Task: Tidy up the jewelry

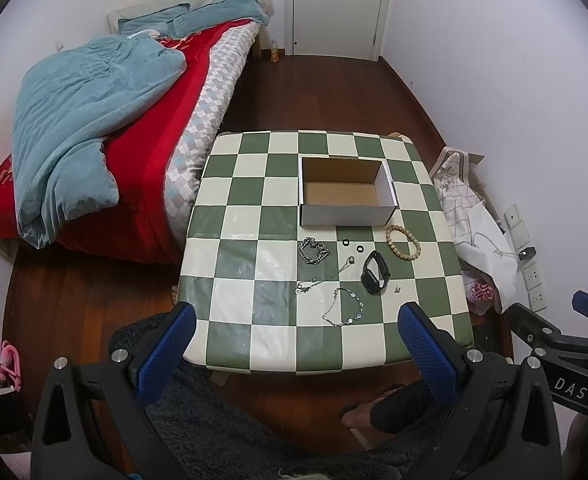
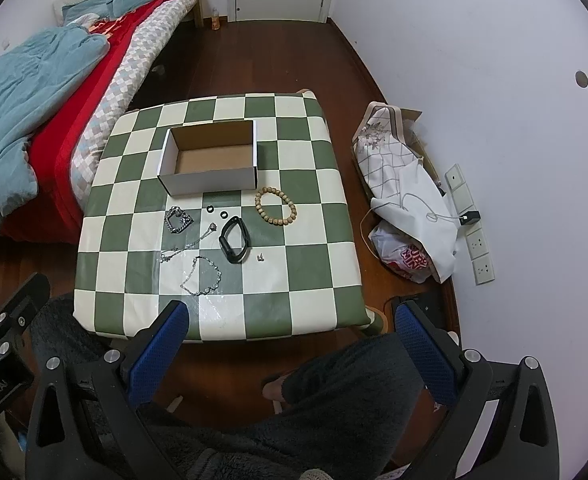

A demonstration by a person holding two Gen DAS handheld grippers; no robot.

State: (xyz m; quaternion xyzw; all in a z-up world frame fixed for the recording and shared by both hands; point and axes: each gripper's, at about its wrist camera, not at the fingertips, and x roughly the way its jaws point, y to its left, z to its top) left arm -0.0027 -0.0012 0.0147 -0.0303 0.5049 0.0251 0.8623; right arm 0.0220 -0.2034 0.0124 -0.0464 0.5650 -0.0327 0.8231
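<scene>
An open, empty cardboard box [image 1: 345,210] [image 2: 210,180] stands on the checkered table [image 1: 254,216] [image 2: 313,208]. In front of it lie a wooden bead bracelet [image 1: 403,241] [image 2: 275,205], a black fitness band [image 1: 375,272] [image 2: 234,239], two small black rings [image 1: 346,243] [image 2: 210,209], a chunky silver chain [image 1: 313,251] [image 2: 178,219], a thin necklace [image 1: 325,277] [image 2: 190,242], a crystal bracelet [image 1: 343,307] [image 2: 202,276] and a tiny earring [image 1: 397,289] [image 2: 260,257]. My left gripper [image 1: 295,316] and right gripper [image 2: 292,314] are open, empty, held above the table's near edge.
A bed [image 1: 106,128] with blue and red blankets lies left of the table. Bags [image 2: 409,216] and wall sockets [image 2: 479,240] sit at the right by the wall. A closed door [image 1: 337,4] is at the back. The person's dark-clad legs [image 2: 333,400] are below.
</scene>
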